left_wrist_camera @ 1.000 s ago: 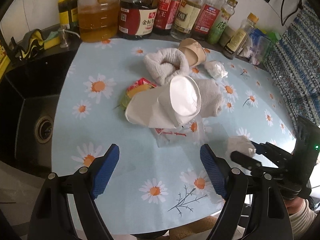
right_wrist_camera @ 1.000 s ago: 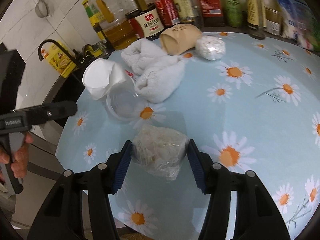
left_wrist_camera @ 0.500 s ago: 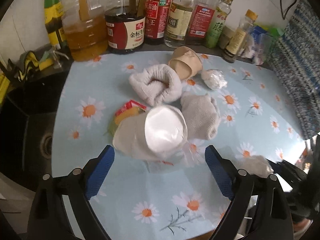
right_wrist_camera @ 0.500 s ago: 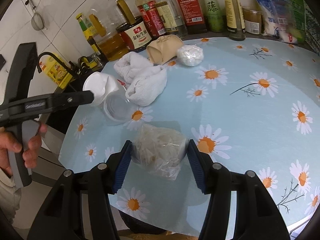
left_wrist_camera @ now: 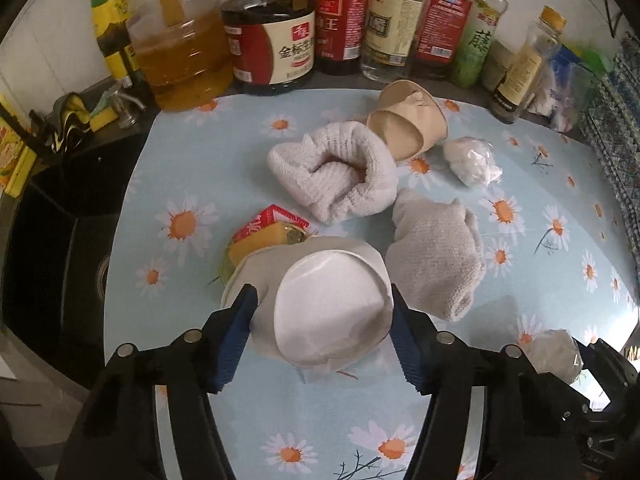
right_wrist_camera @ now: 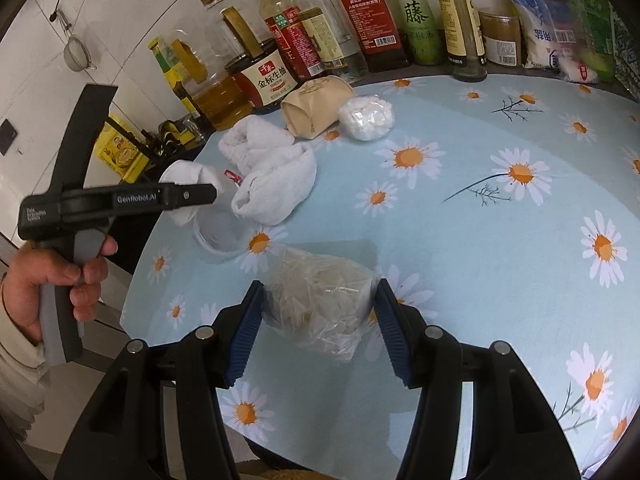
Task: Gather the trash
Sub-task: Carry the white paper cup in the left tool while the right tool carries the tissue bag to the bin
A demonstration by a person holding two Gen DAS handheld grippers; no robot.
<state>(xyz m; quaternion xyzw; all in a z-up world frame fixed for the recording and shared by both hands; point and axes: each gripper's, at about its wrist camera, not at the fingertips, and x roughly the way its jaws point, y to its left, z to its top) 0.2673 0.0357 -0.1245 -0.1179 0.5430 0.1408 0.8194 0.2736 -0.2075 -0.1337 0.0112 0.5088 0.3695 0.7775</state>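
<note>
A white paper cup (left_wrist_camera: 332,312) lies on its side on the daisy-print tablecloth (left_wrist_camera: 192,360), base toward the camera. My left gripper (left_wrist_camera: 320,332) points steeply down over it. Its jaws are closing, and both blue pads (left_wrist_camera: 236,328) touch the cup's sides. In the right wrist view the left gripper (right_wrist_camera: 208,194) covers part of the same cup (right_wrist_camera: 184,174). My right gripper (right_wrist_camera: 318,320) is shut on a clear plastic bag of crumpled scraps (right_wrist_camera: 320,304), held just above the cloth. That bag (left_wrist_camera: 554,350) also shows at the lower right of the left wrist view.
A red and yellow wrapper (left_wrist_camera: 268,232), two rolled towels (left_wrist_camera: 332,172) (left_wrist_camera: 434,256), a brown paper cup (left_wrist_camera: 408,124), a plastic-wrapped white ball (left_wrist_camera: 470,158) and a clear lid (right_wrist_camera: 220,232) lie nearby. Sauce bottles (left_wrist_camera: 280,40) line the back; a dark sink (left_wrist_camera: 52,240) is left.
The left gripper has come forward over the white cup, its jaws first widening, then drawing in onto the cup. The right gripper keeps its hold on the bag and has drifted slightly.
</note>
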